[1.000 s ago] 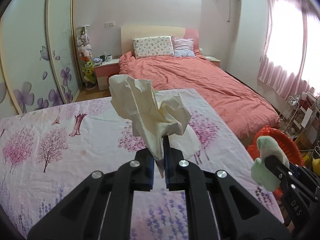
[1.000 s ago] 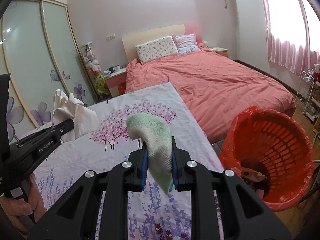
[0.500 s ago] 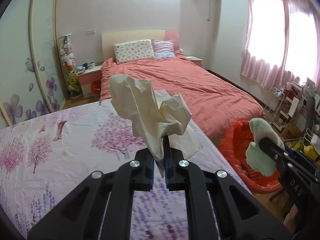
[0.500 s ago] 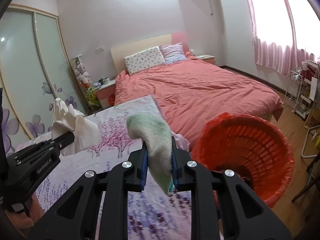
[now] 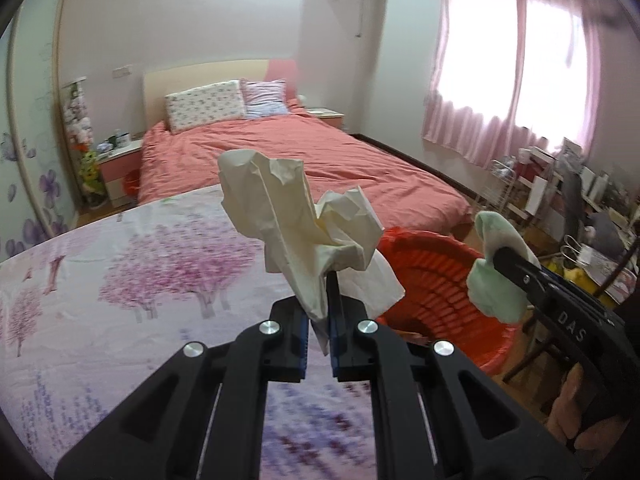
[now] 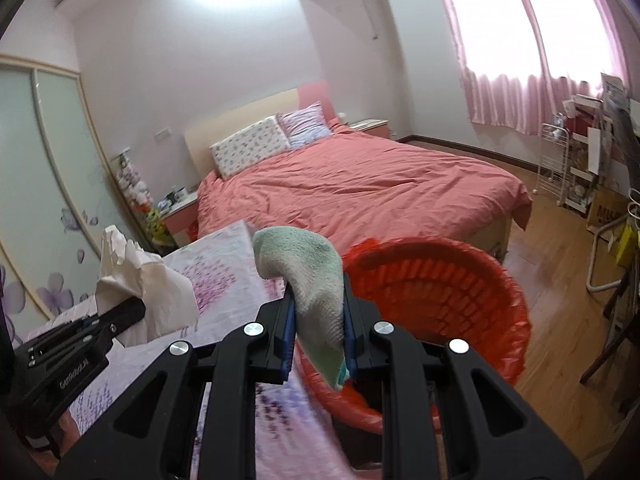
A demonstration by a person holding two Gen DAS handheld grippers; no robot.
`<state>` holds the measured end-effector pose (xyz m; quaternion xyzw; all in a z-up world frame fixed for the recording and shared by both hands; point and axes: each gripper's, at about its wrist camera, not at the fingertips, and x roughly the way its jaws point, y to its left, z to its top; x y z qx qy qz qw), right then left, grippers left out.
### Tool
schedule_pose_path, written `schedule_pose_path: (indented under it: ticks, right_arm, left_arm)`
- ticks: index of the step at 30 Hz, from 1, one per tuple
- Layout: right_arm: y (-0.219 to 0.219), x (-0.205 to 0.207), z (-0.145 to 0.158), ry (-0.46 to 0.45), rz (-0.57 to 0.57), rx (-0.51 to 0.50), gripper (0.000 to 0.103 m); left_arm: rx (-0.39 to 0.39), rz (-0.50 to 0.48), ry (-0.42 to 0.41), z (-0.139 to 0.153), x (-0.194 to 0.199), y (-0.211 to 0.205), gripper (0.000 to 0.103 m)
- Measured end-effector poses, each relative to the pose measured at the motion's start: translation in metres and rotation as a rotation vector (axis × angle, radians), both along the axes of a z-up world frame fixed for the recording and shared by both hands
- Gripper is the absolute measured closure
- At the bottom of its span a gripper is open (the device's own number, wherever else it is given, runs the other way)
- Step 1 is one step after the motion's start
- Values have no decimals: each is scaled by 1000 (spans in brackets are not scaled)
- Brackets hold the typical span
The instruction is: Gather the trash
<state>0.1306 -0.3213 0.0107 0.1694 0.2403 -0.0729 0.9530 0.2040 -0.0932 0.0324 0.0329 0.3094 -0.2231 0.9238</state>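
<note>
While carrying both loads toward the bin, holding the crumpled paper tissue (image 5: 308, 224) clamped between the closed jaws of the left gripper (image 5: 318, 320), wad standing up at 12 o'clock from the fingertips. Gripping, on the other side, the green cloth (image 6: 308, 276) pinched in the right gripper (image 6: 318, 332), its long axis drooping from 11 o'clock down through the jaws toward 5 o'clock. Looking for the red trash basket (image 6: 460, 284): sitting off the edge of the floral-covered table (image 5: 120, 280), at about 2 o'clock from the right gripper and just beyond its tips, rim partly hidden behind the cloth. Seen from the left wrist, lying at 3 o'clock, with the basket (image 5: 432, 272) farther out past the table edge and the right gripper (image 5: 496, 256) hanging above its far rim. Judging the right gripper nearer, so likely releasing first; needing a further rightward swing for the left before letting go, or risking the tissue dropping onto the table instead.
</note>
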Motion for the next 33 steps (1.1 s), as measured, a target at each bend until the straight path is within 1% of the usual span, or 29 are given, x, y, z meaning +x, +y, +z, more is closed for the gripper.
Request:
schedule_pose_path:
  ticks: [9,16,20,21,22,23,24,25,26,30,33]
  right_arm:
    - [-39,4,-14,12,-70,47,83]
    - [-64,10,-27,34,-106,90,83]
    - [-76,18,-34,55,-109,141,83]
    - [-79,20,-35,61,-105,152,83]
    - [-82,23,-37,71,-103,166,82]
    - [-85,25,-40,80,-102,182,77]
    - [-87,26,-42,86,-102,193,73]
    - [-89,27,-43,90,-103,204,65]
    - [-91,25,-45,92,-107,212,60]
    - [-90,20,-47,99,-114,212,53]
    - [-85,16,-44,97,-118,189,49]
  left_arm:
    - [-19,-121,37,-18,-2,-61,94]
    - [-5,-165,75,-35,11,-98,94]
    - [11,-179,117,-50,22,-116,93]
    - [18,-178,125,-53,24,-119,91]
    - [26,-177,132,-57,26,-123,83]
    - [32,-177,140,-60,28,-126,77]
    - [38,-173,143,-63,29,-127,68]
    - [43,-169,145,-65,31,-128,64]
    - [48,-167,148,-68,32,-127,64]
    - [60,-136,165,-76,39,-118,62]
    - [61,-108,164,-76,41,-109,60]
